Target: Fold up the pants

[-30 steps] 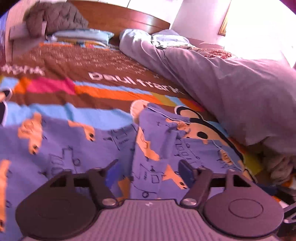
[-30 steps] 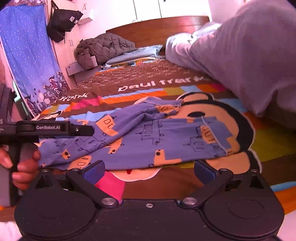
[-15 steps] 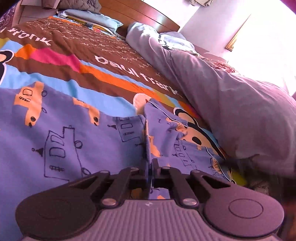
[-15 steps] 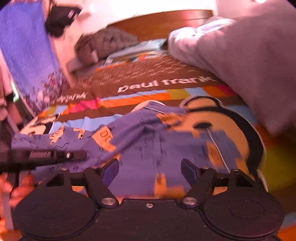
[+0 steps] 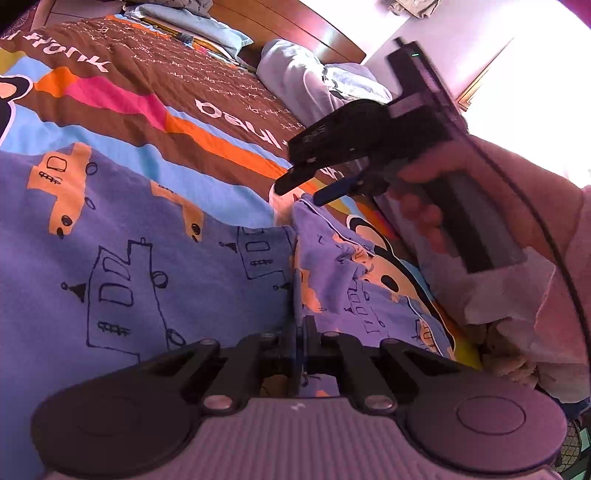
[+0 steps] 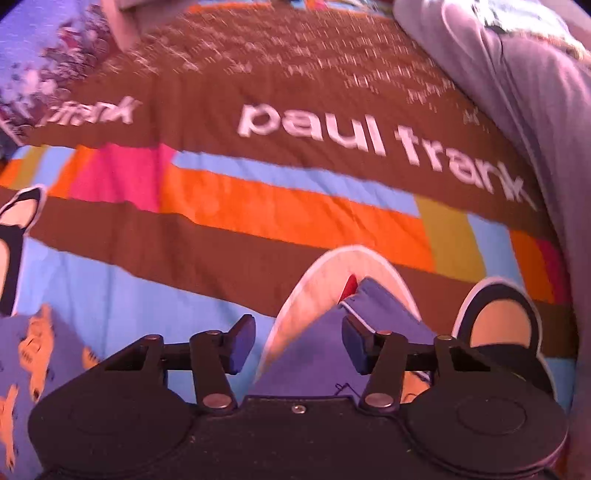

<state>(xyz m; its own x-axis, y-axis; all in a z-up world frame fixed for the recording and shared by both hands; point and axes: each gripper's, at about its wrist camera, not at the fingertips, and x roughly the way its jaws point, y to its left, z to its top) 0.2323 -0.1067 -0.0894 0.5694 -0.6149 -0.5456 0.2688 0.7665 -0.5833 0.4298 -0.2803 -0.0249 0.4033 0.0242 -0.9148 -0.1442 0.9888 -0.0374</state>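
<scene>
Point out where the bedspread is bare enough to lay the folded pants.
Bare bedspread runs across the striped and brown lettered bands beyond the pants, up to the pillows. It is crowded along the grey duvet and around the pants.

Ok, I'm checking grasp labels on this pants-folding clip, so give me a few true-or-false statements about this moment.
1. The left hand-held gripper is shut on the pants. True.
2. The right hand-held gripper is fully shut. False: its jaws are apart and closing, pants fabric between them.
3. The pants are plain grey. False: blue with orange vehicle prints.
4. The bedspread reads "paul frank". True.
</scene>
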